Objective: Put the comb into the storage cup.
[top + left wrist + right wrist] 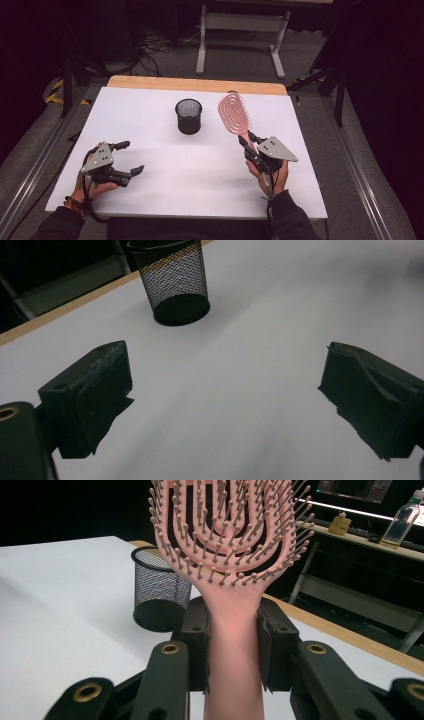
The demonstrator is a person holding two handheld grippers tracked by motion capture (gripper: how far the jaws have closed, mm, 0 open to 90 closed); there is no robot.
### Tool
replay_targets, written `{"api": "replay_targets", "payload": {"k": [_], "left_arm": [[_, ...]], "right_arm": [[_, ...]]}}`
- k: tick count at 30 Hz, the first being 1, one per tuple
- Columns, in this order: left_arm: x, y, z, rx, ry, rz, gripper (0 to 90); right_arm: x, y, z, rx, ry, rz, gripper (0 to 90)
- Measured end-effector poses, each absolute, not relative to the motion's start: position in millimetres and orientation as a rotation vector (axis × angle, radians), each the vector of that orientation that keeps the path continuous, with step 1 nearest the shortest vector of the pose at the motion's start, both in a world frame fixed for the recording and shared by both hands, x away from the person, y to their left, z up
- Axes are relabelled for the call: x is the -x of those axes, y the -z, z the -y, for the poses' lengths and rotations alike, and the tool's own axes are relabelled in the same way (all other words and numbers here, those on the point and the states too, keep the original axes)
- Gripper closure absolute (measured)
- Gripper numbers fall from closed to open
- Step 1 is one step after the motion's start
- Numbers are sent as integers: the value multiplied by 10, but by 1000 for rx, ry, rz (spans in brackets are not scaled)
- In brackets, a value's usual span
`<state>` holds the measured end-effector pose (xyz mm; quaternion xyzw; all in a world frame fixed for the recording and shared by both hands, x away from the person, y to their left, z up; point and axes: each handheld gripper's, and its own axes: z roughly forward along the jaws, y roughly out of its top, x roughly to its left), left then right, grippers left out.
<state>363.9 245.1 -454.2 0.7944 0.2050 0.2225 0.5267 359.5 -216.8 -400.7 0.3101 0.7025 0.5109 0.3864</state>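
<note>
Right of centre in the high view, the right gripper (248, 141) pinches a pink hairbrush (233, 113) by its handle.
Its oval head is open loops of pink plastic studded with ball-tipped pins, raised off the white table (165, 175); to its left stands a black mesh cup (188, 116), its inside too dark to tell contents, while at lower left the left gripper (131, 158) rests with jaws spread wide.

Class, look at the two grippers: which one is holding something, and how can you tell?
The right gripper: its jaws clamp the pink hairbrush by the handle. The left gripper stands open over bare table.
</note>
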Motion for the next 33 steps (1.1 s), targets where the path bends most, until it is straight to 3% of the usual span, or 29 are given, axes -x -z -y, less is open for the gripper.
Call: {"api": "replay_targets", "payload": {"k": [21, 33], "left_arm": [[-3727, 4327, -2107, -1861, -495, -462, 89], [-3742, 4132, -1713, -1816, -455, -411, 190]], "right_arm": [[-3527, 4090, 1864, -716, -1326, -1828, 697], [-3495, 4155, 1624, -655, -1322, -1846, 697]]}}
